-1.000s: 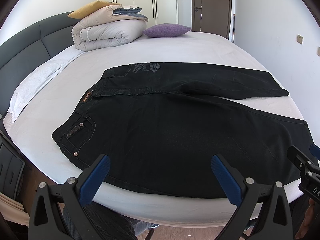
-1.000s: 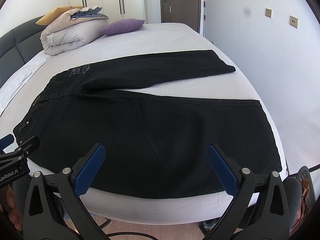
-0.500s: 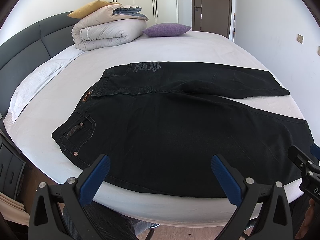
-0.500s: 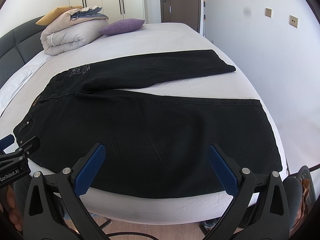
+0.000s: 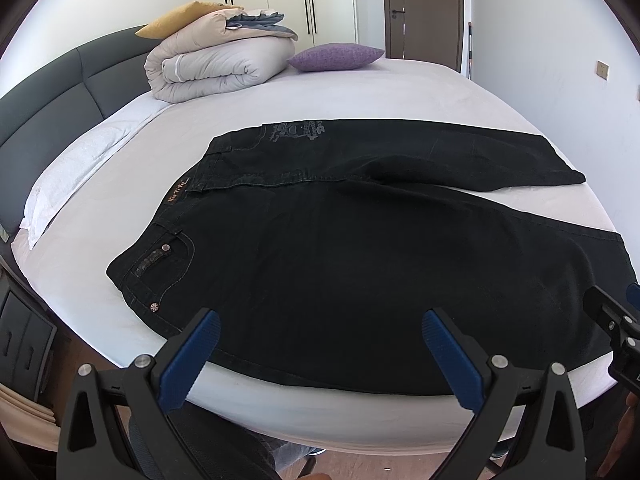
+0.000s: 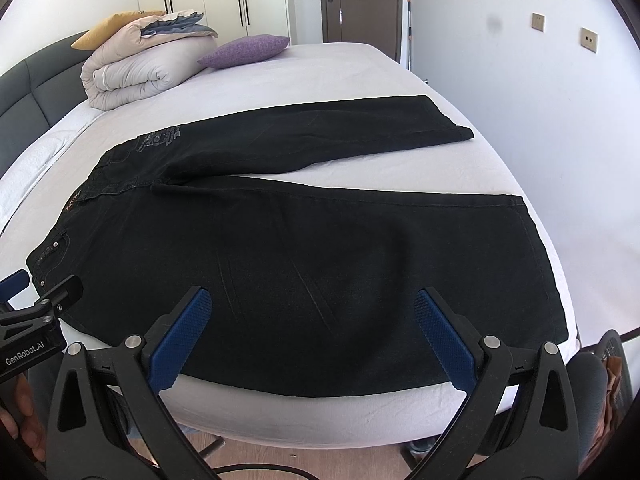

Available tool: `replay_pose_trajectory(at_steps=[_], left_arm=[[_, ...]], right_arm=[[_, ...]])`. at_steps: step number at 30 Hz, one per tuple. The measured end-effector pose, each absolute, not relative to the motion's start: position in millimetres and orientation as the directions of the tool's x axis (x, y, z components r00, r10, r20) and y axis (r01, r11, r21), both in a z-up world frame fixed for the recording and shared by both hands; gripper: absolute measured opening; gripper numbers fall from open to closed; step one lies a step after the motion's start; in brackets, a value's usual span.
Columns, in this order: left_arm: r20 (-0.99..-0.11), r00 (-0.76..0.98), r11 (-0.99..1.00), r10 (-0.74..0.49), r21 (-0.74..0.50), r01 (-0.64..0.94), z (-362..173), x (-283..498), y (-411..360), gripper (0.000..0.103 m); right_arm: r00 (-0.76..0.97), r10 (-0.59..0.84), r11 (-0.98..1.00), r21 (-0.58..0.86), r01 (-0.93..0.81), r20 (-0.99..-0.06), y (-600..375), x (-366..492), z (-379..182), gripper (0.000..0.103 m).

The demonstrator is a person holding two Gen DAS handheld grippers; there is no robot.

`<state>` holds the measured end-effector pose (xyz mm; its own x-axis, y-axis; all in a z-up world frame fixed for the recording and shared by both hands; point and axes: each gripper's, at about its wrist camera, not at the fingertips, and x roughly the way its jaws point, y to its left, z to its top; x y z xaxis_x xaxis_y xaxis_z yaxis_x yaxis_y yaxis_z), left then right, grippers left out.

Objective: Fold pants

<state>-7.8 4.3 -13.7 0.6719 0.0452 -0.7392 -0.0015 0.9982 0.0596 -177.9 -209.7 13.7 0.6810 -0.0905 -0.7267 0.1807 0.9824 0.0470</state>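
On the bed (image 5: 420, 92) black pants (image 5: 360, 248) lie flat, both grippers' fingers (image 5: 188, 360) (image 6: 180, 340) spread wide, holding nothing.

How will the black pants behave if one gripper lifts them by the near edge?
The black pants lie flat like denim, so they would probably droop, not stay stiff. On the smooth white sheet, they would likely drag.
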Motion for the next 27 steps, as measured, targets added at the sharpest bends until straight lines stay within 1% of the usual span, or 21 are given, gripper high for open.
replay_pose_trajectory(at_steps=[2,4,6,7,9,11,14,16,20,22,24,27], left_arm=[[-0.745,0.667,0.999,0.034,0.047,0.001,-15.9,-7.1,6.2,0.103],[-0.757,0.653,1.0,0.004,0.01,0.005,-20.6,-6.5,11.4,0.103],[-0.773,0.632,0.998,-0.05,-0.054,0.014,-27.3,-4.1,19.2,0.103],[-0.778,0.62,0.993,-0.104,-0.111,0.028,-32.2,-2.3,27.1,0.103],[-0.777,0.606,0.983,-0.17,-0.174,0.053,-37.7,-0.6,34.7,0.103],[-0.782,0.589,0.977,-0.203,-0.205,0.064,-44.7,4.0,46.0,0.103],[-0.775,0.602,0.981,-0.192,-0.169,0.096,-47.7,13.5,52.7,0.103],[-0.762,0.633,0.99,-0.138,-0.088,0.109,-42.1,24.3,58.4,0.103],[-0.773,0.631,0.997,-0.067,-0.026,0.075,-30.0,54.9,74.7,0.103],[-0.776,0.629,0.999,-0.045,-0.025,0.041,-23.2,81.2,86.4,0.103],[-0.765,0.642,0.998,-0.049,-0.022,0.051,-14.1,108.4,101.1,0.103],[-0.726,0.687,0.99,-0.02,0.081,0.115,1.8,157.2,114.3,0.103]], right_arm=[[0.679,-0.082,0.982,0.055,0.178,-0.73,-209.9,-176.6,12.5,0.103],[0.679,-0.067,0.983,0.07,0.171,-0.731,-209.9,-175.2,11.4,0.103],[0.675,-0.039,0.983,0.091,0.157,-0.737,-209.9,-170.9,8.5,0.103],[0.673,-0.031,0.984,0.097,0.152,-0.739,-211.9,-168.6,7.8,0.103],[0.664,0.019,0.984,0.132,0.12,-0.748,-213.2,-162.1,2.6,0.103],[0.663,0.057,0.983,0.158,0.093,-0.746,-216.7,-155.9,-0.1,0.103],[0.661,0.101,0.979,0.191,0.065,-0.744,-222.0,-143.0,-2.5,0.103],[0.655,0.138,0.974,0.223,0.047,-0.743,-226.8,-129.8,-3.0,0.103],[0.646,0.193,0.964,0.264,0.015,-0.739,-237.7,-99.7,-1.7,0.103],[0.649,0.201,0.963,0.271,0.008,-0.734,-248.5,-87.9,0.8,0.103],[0.649,0.208,0.964,0.266,-0.01,-0.732,-254.6,-67.4,4.0,0.103],[0.616,0.251,0.958,0.283,-0.047,-0.747,-270.3,-35.8,5.7,0.103]])
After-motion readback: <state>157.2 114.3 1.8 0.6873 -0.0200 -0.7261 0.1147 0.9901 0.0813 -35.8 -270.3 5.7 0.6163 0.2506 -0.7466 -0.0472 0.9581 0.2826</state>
